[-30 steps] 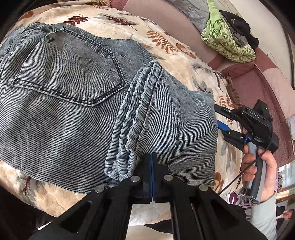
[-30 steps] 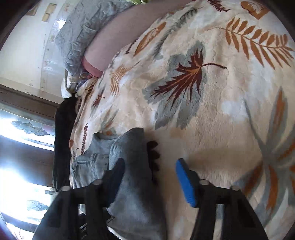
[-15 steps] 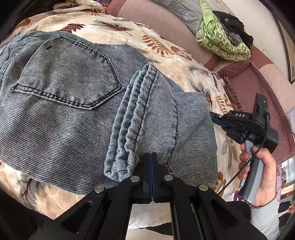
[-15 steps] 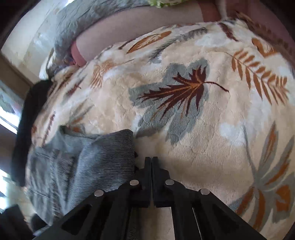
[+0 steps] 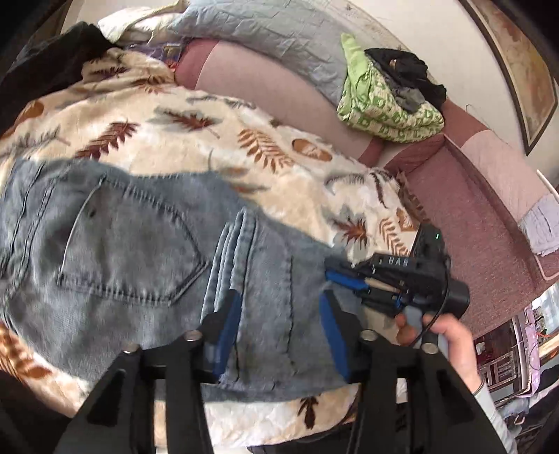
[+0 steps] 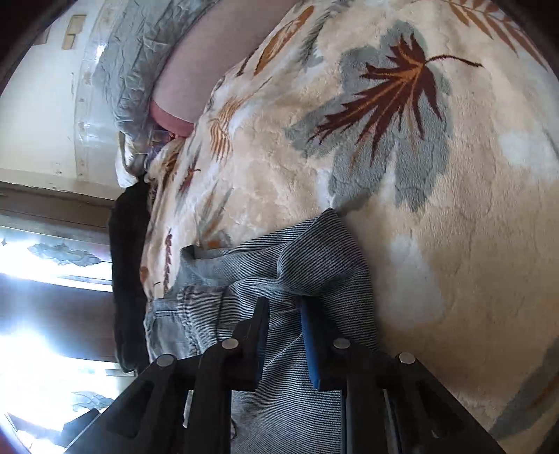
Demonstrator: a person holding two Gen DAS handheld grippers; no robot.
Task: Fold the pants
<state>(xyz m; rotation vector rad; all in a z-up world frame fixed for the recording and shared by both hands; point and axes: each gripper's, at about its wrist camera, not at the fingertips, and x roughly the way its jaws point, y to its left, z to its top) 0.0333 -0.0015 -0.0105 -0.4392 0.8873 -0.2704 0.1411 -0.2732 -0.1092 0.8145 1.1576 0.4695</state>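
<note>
The grey-blue jeans (image 5: 132, 251) lie folded on a leaf-patterned blanket (image 5: 209, 139), back pocket up, a folded leg end on top at the right. My left gripper (image 5: 279, 331) is open just above that folded end, holding nothing. My right gripper (image 5: 344, 279) shows in the left wrist view at the jeans' right edge. In the right wrist view my right gripper (image 6: 284, 335) stands partly open, its blue pads either side of a bunched fold of the jeans (image 6: 314, 265); I cannot tell if they pinch it.
A pink sofa back (image 5: 265, 87) runs behind the blanket, with a grey quilt (image 5: 272, 31) and a green-and-black pile of clothes (image 5: 387, 94) on it. A dark garment (image 6: 129, 265) lies by the bright window at the blanket's far end.
My left gripper has opened, let go of the folded leg end and pulled back. My right gripper went from shut to partly open and moved over the jeans' edge.
</note>
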